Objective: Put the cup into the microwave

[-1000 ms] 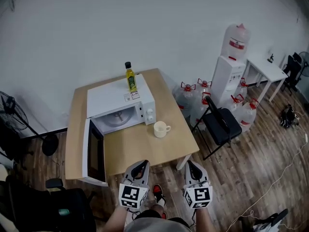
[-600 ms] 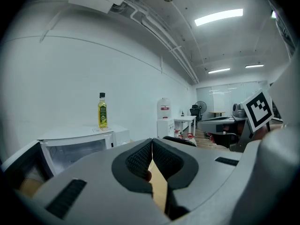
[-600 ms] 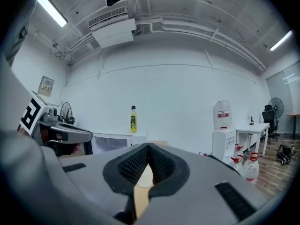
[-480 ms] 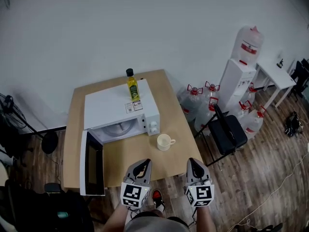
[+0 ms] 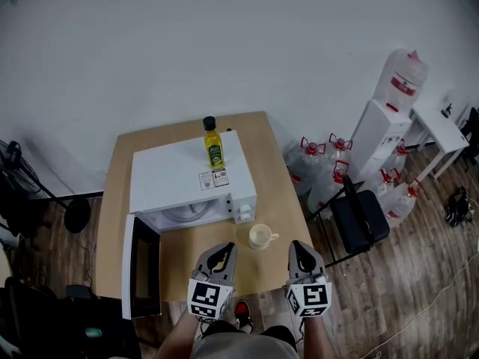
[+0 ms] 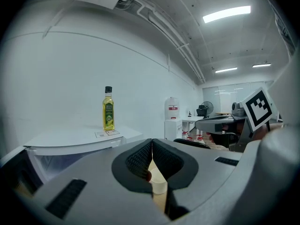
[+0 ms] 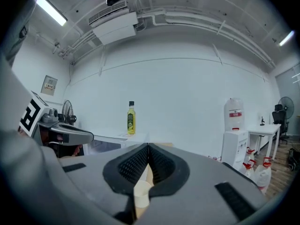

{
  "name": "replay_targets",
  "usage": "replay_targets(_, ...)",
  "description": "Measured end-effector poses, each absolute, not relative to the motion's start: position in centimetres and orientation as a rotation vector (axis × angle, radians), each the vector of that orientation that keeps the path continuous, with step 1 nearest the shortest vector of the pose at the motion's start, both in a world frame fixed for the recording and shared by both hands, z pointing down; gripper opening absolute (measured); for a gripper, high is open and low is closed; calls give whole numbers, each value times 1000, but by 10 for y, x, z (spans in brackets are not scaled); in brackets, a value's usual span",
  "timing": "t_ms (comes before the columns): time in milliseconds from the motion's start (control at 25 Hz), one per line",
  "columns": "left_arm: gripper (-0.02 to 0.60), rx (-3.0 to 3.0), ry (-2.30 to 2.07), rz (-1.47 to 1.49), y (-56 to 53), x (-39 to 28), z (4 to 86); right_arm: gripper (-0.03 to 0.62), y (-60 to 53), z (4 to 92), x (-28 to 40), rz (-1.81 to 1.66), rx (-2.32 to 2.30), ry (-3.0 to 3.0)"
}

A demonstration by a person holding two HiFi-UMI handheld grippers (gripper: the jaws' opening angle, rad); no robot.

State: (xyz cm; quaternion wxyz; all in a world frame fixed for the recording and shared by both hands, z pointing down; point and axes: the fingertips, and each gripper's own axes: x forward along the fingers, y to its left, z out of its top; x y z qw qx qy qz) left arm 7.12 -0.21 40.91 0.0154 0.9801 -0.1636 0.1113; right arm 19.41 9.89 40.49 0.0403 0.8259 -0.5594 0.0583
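Beside the open microwave point(image 5: 165, 176) sits the cup point(image 5: 260, 235), bottle point(image 5: 214, 146) atop.

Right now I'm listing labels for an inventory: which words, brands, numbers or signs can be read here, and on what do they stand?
No text reads clearly enough to quote.
Label on the bottle: too small.
Sticker on the microwave: print too small.
Red label on the water jug: blurred.
Framed wall notice: blurred.
Square marker: pattern only, no letters.
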Motion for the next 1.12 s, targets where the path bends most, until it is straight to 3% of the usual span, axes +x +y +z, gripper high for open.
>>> replay_targets(760, 23, 2864, -917, 444, -43, 101, 441, 18, 15, 443, 255, 265, 2215, -2026)
replay_targets(1120, 23, 2671, -1134, 531, -34, 102, 490, 18, 3, 508, 264, 408, 1929, -2187)
